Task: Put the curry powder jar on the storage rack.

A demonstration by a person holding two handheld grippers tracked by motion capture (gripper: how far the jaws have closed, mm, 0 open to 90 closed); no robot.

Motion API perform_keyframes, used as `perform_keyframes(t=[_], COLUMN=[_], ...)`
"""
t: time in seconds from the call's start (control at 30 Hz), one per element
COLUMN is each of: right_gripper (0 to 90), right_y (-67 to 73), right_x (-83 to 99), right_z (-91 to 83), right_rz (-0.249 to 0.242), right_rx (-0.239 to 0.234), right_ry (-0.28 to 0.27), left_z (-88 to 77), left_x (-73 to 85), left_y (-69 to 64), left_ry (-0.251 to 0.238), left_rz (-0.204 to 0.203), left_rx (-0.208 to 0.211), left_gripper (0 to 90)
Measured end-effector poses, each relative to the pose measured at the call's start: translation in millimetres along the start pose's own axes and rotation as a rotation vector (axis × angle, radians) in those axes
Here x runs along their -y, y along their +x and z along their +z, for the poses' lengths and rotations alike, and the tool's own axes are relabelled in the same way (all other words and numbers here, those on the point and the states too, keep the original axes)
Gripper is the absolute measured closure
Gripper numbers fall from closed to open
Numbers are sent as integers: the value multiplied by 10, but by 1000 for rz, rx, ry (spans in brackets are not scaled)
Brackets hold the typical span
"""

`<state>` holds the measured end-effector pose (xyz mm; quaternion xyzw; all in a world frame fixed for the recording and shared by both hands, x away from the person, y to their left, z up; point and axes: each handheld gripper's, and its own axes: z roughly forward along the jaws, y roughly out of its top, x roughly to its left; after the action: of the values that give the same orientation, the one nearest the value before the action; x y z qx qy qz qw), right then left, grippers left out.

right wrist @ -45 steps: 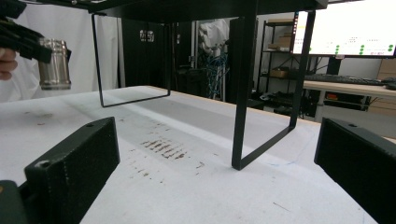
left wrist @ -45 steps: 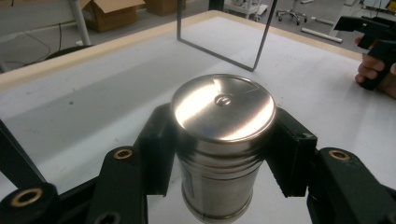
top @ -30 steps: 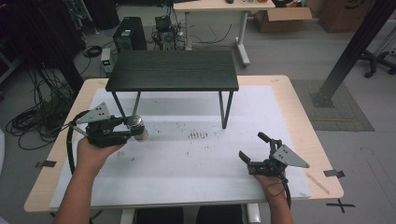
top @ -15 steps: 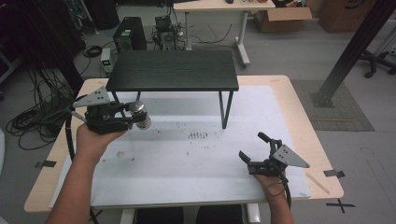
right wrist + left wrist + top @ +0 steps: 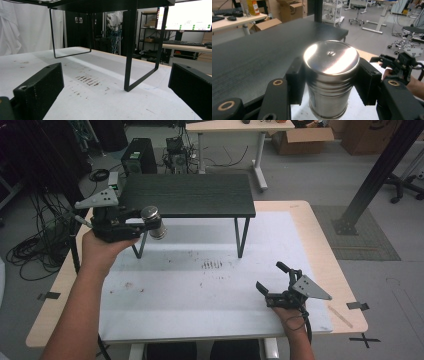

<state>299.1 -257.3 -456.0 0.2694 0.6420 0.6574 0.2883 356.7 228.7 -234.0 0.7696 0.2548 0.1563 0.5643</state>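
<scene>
Clamping a steel cylinder (image 5: 331, 75), the left gripper (image 5: 132, 222) hangs beside the black shelf (image 5: 190, 195); right gripper (image 5: 272, 282) jaws wide.

Steel can (image 5: 153, 221) left of shelf (image 5: 190, 195), above table (image 5: 300, 245).

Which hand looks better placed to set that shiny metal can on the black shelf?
Left. Its tool already grips the metal can beside the black shelf, near top height. The right tool rests open, low on the table.

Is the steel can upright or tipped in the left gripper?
Upright. In the left gripper view the steel can shows its flat lid on top, walls running straight down, clamped between the left gripper pads.
</scene>
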Motion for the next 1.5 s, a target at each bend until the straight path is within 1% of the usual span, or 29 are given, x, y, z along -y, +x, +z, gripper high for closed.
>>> perform_keyframes(t=[0.27, 0.47, 0.83, 1.03, 1.27, 1.5], right_gripper=[0, 0, 0, 0, 0, 0], right_y=[-2, -3, -3, -4, -5, -6], right_x=[0, 0, 0, 0, 0, 0], right_z=[-1, 0, 2, 3, 3, 2], right_rz=[0, 0, 2, 2, 2, 4], right_rx=[-1, -3, -2, -2, -1, -1], right_ry=[-3, -3, 1, 1, 1, 0], left_z=[1, 27, 95, 147, 241, 341], left_x=[-203, -295, -353, -377, -416, -436], left_y=[58, 113, 237, 301, 361, 430], left_ry=[-27, -17, 9, 15, 24, 35], left_rz=[-15, -14, -25, -36, -34, -48], left_rx=[-8, -31, -71, -82, -94, -113], left_gripper=[489, 489, 489, 489, 489, 489])
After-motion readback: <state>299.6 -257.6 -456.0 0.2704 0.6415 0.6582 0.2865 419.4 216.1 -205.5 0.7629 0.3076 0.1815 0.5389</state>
